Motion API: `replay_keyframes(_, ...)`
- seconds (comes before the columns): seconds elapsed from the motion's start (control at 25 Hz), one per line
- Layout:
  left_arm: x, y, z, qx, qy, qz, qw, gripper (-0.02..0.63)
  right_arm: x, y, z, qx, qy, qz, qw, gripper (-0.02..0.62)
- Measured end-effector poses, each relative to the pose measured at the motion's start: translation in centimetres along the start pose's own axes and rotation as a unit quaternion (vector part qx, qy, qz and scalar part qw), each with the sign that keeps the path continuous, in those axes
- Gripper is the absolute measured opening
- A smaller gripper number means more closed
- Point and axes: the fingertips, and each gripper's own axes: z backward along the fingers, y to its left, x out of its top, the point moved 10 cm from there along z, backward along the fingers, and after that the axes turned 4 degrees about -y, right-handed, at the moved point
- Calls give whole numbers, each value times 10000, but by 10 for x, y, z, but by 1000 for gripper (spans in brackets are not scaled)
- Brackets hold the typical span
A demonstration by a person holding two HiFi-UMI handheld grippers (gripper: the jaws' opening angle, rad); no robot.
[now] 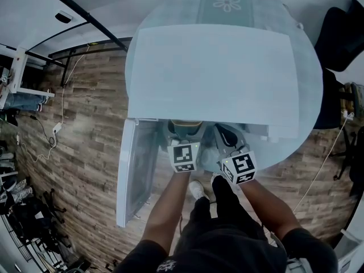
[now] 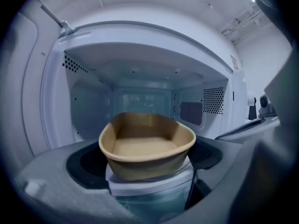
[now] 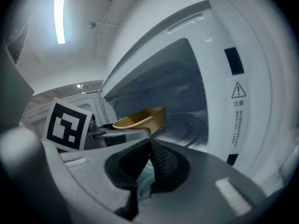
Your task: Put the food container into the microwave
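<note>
An empty tan food container (image 2: 147, 146) sits between the jaws of my left gripper (image 2: 147, 164), which is shut on it at the mouth of the white microwave (image 2: 140, 94). From the head view the container (image 1: 186, 126) is just under the microwave's (image 1: 216, 73) front edge, with the left gripper (image 1: 184, 134) behind it. My right gripper (image 1: 225, 136) is close beside it on the right. In the right gripper view its pads meet with nothing between them, so that gripper (image 3: 149, 147) is shut, and the container (image 3: 140, 118) shows to the left.
The microwave door (image 1: 133, 172) hangs open to the left. The microwave stands on a round pale table (image 1: 227, 4). Its control panel (image 3: 236, 101) is on the right of the opening. A wood floor (image 1: 85, 124) with cables and a dark chair (image 1: 341, 33) surround the table.
</note>
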Motion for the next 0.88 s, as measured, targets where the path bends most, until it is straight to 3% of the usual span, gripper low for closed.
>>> replay_keyframes(0.44, -12, -5, -22, -63, 317, -58, 9995, 528, -7, -2, 4, 129, -56, -71, 9999, 2)
replay_keyframes(0.72, -17, -12, -27, -90, 399, -375, 9985, 529, -10, -2, 10, 192, -33, -141, 9997, 2)
replay_keyframes(0.88, -19, -13, -25, -65, 405, -296, 9987, 532, -15, 2, 15, 232, 26, -178, 9996, 2)
